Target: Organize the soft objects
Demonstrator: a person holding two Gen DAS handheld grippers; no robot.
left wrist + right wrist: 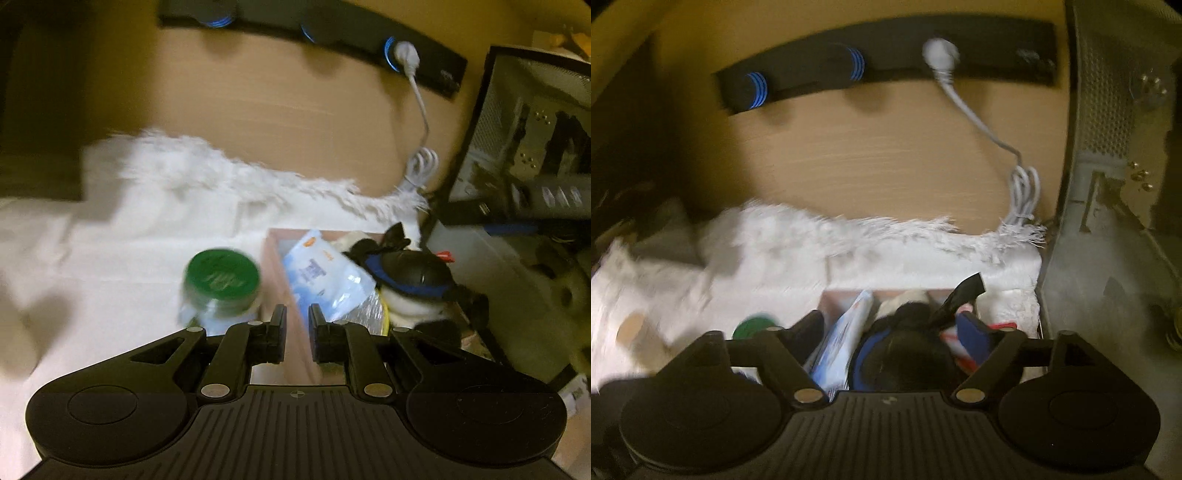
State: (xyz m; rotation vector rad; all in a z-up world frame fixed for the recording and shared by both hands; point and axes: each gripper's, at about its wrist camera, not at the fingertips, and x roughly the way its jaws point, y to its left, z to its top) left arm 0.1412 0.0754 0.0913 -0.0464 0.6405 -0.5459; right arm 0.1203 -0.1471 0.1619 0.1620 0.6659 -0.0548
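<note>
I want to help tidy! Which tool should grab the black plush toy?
Right. The right tool is open wide around the plush toy in the box; the left tool sits over the box wall, toy off to its right.

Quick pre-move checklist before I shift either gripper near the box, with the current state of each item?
1. Left gripper empty: ok, fingers narrowly apart above the box wall, nothing between them.
2. Right gripper open: ok, spread wide over the box.
3. Plush toy inside the box: ok, beside the blue-white packet.
4. Right gripper touching the plush toy: cannot tell, the view is blurred.
5. Green-lidded jar outside the box: ok, standing on the white cloth.
</note>
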